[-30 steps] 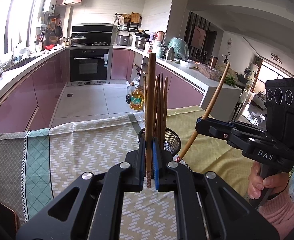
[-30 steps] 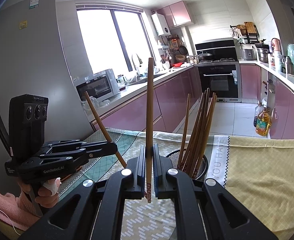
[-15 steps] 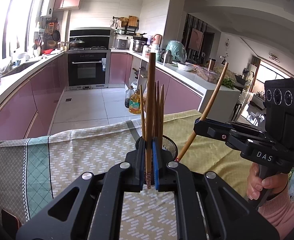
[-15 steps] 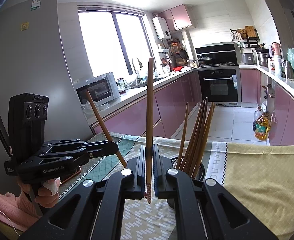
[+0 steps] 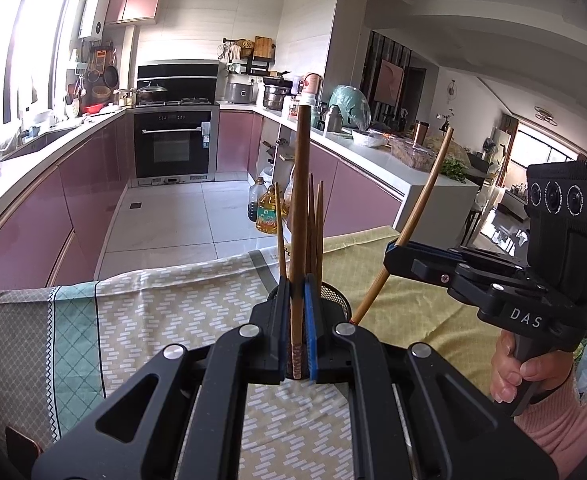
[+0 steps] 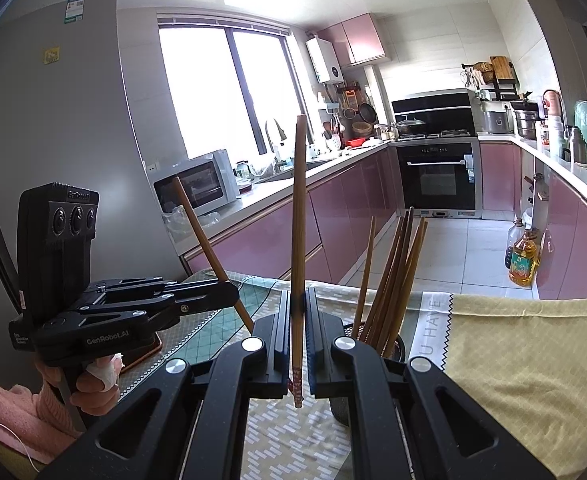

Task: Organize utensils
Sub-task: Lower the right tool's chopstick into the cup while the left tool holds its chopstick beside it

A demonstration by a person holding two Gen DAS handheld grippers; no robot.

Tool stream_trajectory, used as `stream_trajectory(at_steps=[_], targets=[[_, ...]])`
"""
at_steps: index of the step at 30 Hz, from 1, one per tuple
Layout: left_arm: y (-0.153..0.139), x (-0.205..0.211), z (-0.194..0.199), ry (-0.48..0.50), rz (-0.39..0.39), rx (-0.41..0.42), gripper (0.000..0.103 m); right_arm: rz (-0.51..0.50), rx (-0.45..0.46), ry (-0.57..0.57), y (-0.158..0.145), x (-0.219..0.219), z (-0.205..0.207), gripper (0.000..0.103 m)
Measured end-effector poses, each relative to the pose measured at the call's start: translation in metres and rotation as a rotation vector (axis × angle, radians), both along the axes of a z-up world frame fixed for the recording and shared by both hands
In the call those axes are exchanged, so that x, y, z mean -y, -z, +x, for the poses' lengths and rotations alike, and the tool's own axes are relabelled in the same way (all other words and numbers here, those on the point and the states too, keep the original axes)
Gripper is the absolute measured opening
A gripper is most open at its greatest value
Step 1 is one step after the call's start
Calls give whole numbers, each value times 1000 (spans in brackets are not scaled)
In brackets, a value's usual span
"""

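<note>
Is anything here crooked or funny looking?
Nothing spilled or broken. One brown wooden chopstick stands upright in the left gripper, but the right gripper holds another chopstick slanted beside the black mesh holder.

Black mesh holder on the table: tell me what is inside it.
The black mesh holder has a bundle of wooden chopsticks standing upright inside, fanning out above the rim. Their lower ends and the holder's bottom are hidden.

Two upright brown chopsticks [image 5: 299, 216] [image 6: 298, 240] held, more bundled in black mesh holder [image 6: 397, 346]
</note>
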State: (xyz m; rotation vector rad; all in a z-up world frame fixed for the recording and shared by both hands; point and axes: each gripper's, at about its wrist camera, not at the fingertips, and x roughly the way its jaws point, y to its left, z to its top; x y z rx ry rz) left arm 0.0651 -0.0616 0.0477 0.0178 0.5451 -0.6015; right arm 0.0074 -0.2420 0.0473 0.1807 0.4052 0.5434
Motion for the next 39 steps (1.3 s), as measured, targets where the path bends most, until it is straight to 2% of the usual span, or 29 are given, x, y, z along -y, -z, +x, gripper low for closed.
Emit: stream_trajectory(at_steps=[39], targets=[[-22, -1, 3, 21, -25, 50, 8, 17, 41, 15, -15, 11, 7, 6]])
